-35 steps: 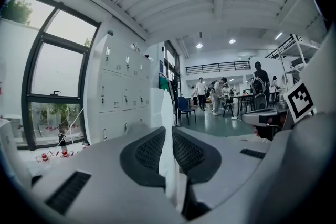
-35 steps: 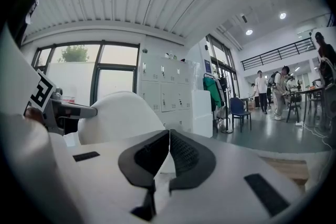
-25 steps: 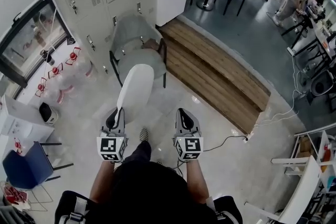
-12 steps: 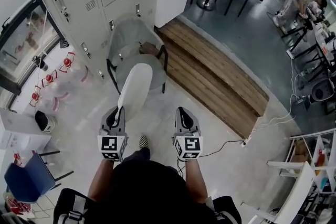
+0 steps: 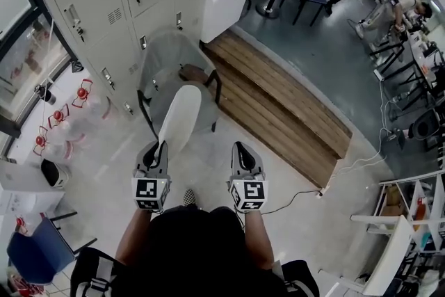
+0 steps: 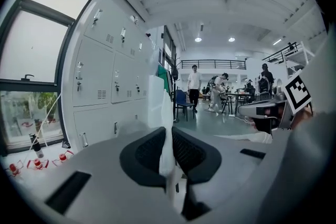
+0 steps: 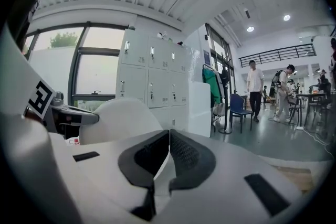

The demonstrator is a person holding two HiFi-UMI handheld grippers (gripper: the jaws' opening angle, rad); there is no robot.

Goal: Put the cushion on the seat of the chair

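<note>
head view shows the chair (image 5: pixel 164 55) at 12 o'clock beyond the cushion (image 5: pixel 179 118); gripper views show left gripper (image 6: pixel 169 136) pinching its edge, right gripper (image 7: pixel 168 136) closed, empty.

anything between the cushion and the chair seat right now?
Nothing visible. The left gripper clamps the cushion, held out toward the chair. The part of the seat that shows has nothing on it; the cushion itself hides the rest in the head view.
</note>
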